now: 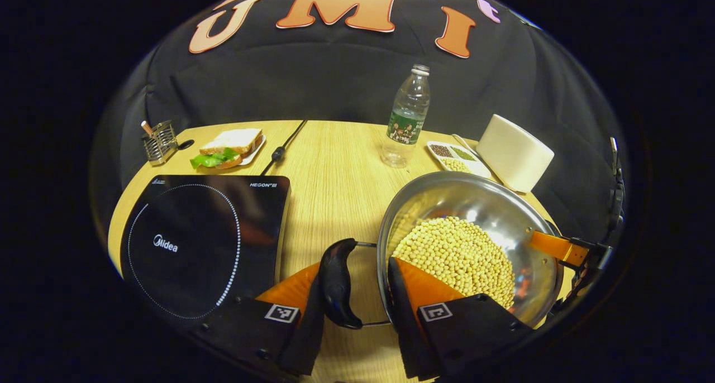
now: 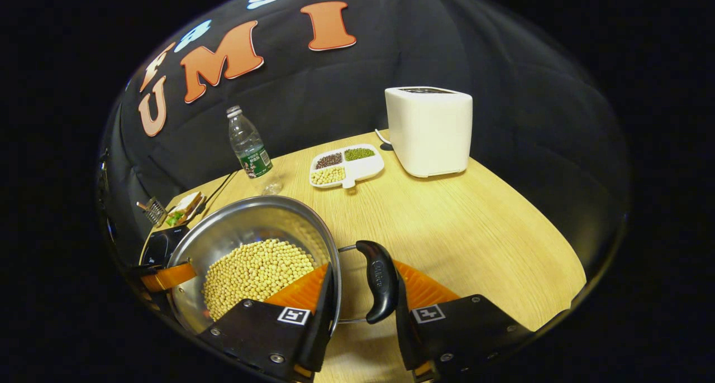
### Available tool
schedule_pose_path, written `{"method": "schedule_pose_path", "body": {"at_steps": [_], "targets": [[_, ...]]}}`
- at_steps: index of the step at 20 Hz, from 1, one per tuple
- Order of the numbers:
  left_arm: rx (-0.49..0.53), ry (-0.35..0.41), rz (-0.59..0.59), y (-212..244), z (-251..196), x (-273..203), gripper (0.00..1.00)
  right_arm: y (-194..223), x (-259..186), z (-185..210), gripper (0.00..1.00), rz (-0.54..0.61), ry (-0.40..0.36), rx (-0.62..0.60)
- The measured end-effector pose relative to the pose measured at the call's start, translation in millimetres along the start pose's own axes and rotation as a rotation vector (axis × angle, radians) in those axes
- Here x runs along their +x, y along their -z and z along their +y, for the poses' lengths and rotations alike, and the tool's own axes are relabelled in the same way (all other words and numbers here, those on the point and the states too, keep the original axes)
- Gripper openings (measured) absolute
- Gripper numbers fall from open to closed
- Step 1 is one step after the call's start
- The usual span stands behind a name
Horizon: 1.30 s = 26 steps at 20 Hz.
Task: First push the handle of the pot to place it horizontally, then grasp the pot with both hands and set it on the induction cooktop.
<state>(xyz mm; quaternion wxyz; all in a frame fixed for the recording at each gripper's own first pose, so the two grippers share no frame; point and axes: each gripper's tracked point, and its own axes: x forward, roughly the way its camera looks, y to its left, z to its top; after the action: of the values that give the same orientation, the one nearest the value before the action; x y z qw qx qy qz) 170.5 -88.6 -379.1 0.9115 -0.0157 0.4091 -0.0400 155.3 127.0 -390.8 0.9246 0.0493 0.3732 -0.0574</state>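
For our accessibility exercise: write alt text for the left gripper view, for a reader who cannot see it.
The left gripper straddles the black side handle of a steel pot filled with soybeans; the other gripper reaches the pot's far rim. A black induction cooktop lies to the left on the wooden table.
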Motion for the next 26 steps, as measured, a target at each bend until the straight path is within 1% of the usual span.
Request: {"method": "schedule_pose_path", "body": {"at_steps": [2,3,5,6,7,8,9,11,12,14,15,16,17,18,19,21,22,23,26], "targets": [[-0.001,-0.007,-0.009,-4.1,2.0,-9.1,0.63,-7.5,-12.0,4.2,0.52,-0.020,-0.006,-0.003],[0.000,-0.008,-0.020,-8.4,2.5,-15.7,0.64,-11.6,-18.0,6.1,0.52,-0.026,-0.010,-0.002],[-0.002,-0.008,-0.046,-19.0,2.9,-31.0,0.62,-19.3,-31.5,9.3,0.52,-0.037,-0.021,0.006],[-0.006,-0.008,-0.056,-23.8,4.5,-39.1,0.65,-23.8,-37.9,13.5,0.52,-0.045,-0.028,0.012],[-0.010,-0.006,-0.064,-28.3,6.4,-46.7,0.62,-29.2,-43.1,18.2,0.52,-0.056,-0.032,0.012],[-0.012,-0.005,-0.072,-31.6,8.9,-53.7,0.64,-32.5,-48.7,22.2,0.52,-0.065,-0.036,0.008],[-0.014,-0.008,-0.079,-35.0,12.3,-60.4,0.62,-35.8,-53.4,27.3,0.52,-0.072,-0.041,0.003],[-0.021,-0.014,-0.091,-40.7,19.1,-75.0,0.64,-42.7,-65.2,35.9,0.52,-0.082,-0.053,-0.004],[-0.025,-0.018,-0.097,-42.9,22.5,-80.8,0.62,-44.1,-69.6,40.9,0.52,-0.085,-0.060,-0.008],[-0.031,-0.022,-0.103,-47.4,31.0,-93.5,0.62,-47.8,-76.8,52.2,0.52,-0.092,-0.071,-0.014],[-0.034,-0.026,-0.107,-49.9,35.8,-100.1,0.64,-49.7,-79.5,58.8,0.52,-0.094,-0.077,-0.015],[-0.035,-0.031,-0.111,-52.4,41.8,-106.1,0.62,-51.2,-83.3,65.2,0.52,-0.098,-0.086,-0.016],[-0.037,-0.037,-0.112,-54.2,48.5,-112.2,0.64,-52.2,-85.4,73.4,0.52,-0.097,-0.095,-0.021],[-0.040,-0.045,-0.116,-55.9,56.6,-118.9,0.62,-52.0,-90.2,81.5,0.52,-0.100,-0.105,-0.024],[-0.044,-0.054,-0.122,-57.5,64.5,-124.9,0.64,-53.2,-92.8,90.7,0.52,-0.104,-0.114,-0.030],[-0.048,-0.076,-0.131,-59.4,79.9,-136.6,0.64,-55.3,-99.0,105.9,0.52,-0.116,-0.133,-0.040],[-0.052,-0.087,-0.135,-60.1,87.7,-142.5,0.62,-57.8,-108.1,97.4,0.52,-0.116,-0.141,-0.043],[-0.054,-0.099,-0.136,-60.9,96.1,-148.4,0.64,-58.4,-108.3,106.3,0.52,-0.114,-0.152,-0.044],[-0.059,-0.130,-0.144,-62.8,122.1,-163.0,0.64,-58.5,-112.6,133.3,0.52,-0.111,-0.188,-0.057]]}}
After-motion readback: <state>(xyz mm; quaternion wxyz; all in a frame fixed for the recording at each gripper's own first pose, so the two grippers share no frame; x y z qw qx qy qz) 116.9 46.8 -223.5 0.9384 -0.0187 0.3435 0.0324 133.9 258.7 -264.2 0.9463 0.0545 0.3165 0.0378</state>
